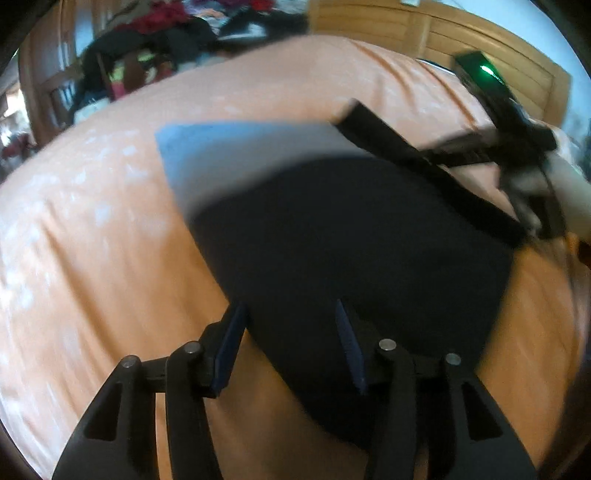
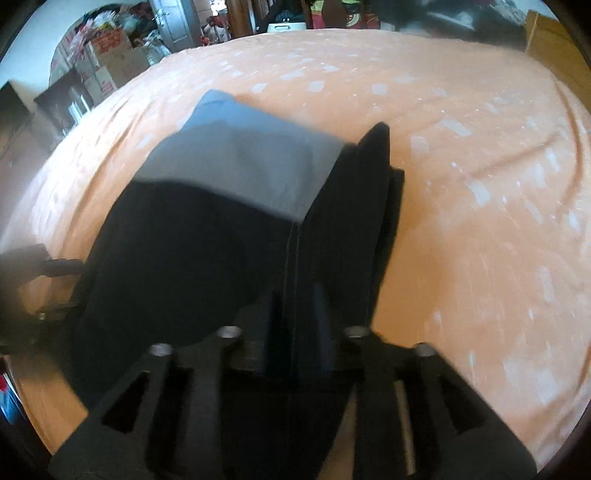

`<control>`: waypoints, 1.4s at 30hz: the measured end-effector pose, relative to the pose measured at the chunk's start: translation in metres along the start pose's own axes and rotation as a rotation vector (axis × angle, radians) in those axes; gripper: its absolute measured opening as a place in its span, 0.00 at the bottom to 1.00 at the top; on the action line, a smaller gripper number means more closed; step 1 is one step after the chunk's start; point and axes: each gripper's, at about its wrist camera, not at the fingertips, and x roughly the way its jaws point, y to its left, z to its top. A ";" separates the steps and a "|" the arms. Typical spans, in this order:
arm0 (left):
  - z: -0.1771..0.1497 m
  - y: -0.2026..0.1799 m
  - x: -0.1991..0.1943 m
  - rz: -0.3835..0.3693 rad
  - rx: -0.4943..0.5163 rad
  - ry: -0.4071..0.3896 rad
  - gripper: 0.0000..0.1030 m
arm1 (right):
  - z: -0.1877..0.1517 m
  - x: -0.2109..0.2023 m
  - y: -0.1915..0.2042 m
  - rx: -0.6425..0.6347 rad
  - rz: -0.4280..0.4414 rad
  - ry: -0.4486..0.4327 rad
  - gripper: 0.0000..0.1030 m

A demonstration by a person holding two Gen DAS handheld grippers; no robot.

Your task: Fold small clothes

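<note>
Orange sheet (image 1: 92, 229) with pale flecks covers pretty much the whole bed, and the garment (image 1: 351, 236) sits roughly mid-bed: mostly black, with a grey-blue panel (image 1: 236, 162) at its far end. Both views are motion-blurred, so fine detail is mush.

Left gripper (image 1: 291, 343) is spread wide, nothing pinched. Its blue pads (image 1: 231, 350) straddle the garment's near-left edge, one over bare sheet and the other over black cloth. Can't tell if it's touching the fabric or just above it.

Right gripper (image 2: 295, 325) is clamped on the garment's black edge; the cloth runs straight in between the fingers, with a stitched seam (image 2: 290, 266) leading up to them. From the left view you can see that gripper (image 1: 532, 206) at the garment's far-right corner, with a black band (image 1: 424, 162) stretched along that side.

Room-wise: loads of open sheet to the left of the garment in the left view, and to the right and beyond it in the right view. The far edge of the bed is crowded, with a clothes pile (image 1: 155, 33) behind it. A wooden headboard (image 1: 424, 33) closes off one side, and boxes (image 2: 110, 59) stand off past the bed.
</note>
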 end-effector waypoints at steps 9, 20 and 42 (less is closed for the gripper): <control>-0.049 -0.026 -0.032 -0.019 0.006 0.071 0.50 | -0.070 -0.041 0.036 -0.021 -0.039 -0.018 0.46; -0.050 -0.028 -0.029 0.033 -0.092 0.034 0.50 | -0.100 -0.054 0.007 0.218 0.081 -0.113 0.46; -0.055 -0.017 -0.063 0.072 -0.090 -0.037 0.54 | -0.123 -0.031 0.014 0.178 0.143 -0.131 0.52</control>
